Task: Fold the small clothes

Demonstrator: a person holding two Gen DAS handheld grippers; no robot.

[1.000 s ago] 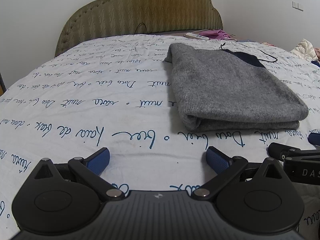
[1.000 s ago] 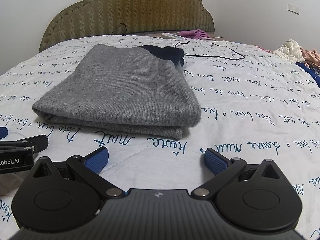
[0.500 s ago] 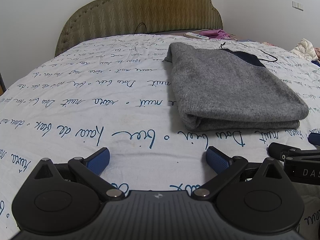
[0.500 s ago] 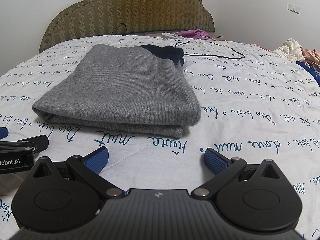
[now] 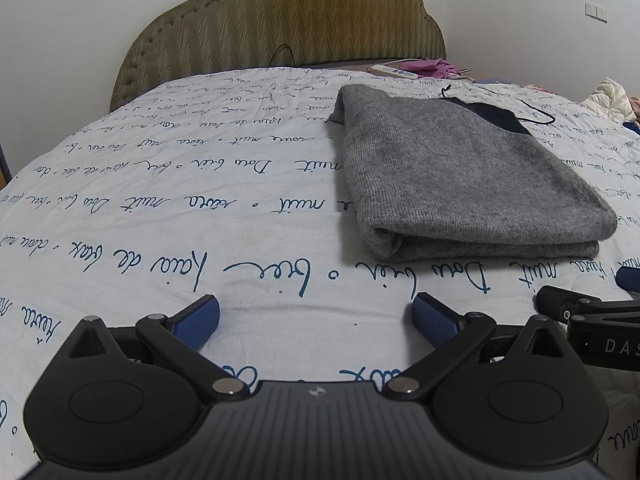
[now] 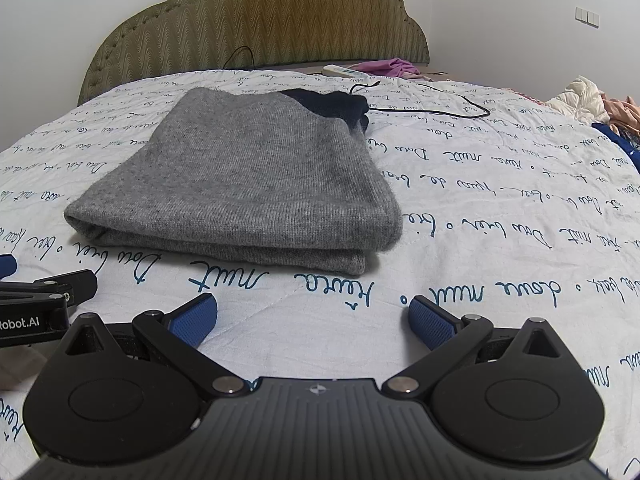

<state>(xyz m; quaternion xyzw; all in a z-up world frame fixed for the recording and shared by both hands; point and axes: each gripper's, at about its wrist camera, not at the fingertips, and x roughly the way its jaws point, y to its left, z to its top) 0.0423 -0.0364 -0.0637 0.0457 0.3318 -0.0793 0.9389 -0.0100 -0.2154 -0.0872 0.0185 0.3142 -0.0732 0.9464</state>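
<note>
The left gripper [image 5: 316, 316] sits low over the bed, its blue-padded fingers [image 5: 434, 318] spread wide with nothing between them. Beside it, the right gripper [image 6: 312, 316] is likewise spread wide and empty, both just above a white bedspread [image 5: 180, 208] printed with blue cursive writing. Each gripper shows at the edge of the other's view, side by side and apart. A grey sweater [image 6: 256, 176] lies folded into a neat rectangle on the bedspread, just ahead of the two grippers and touching neither; it lies ahead and to the right in the left wrist view, ahead and to the left in the right wrist view. A dark navy part [image 6: 332, 106] shows at its far end. Behind it a thin black cable [image 6: 440, 110] trails across the bedspread. Farther back, a white power strip [image 5: 394, 71] and a pink cloth [image 5: 430, 67] lie near the padded olive headboard [image 5: 280, 20]. Pale and peach clothes [image 6: 592, 102] are heaped at the bed's right edge.
</note>
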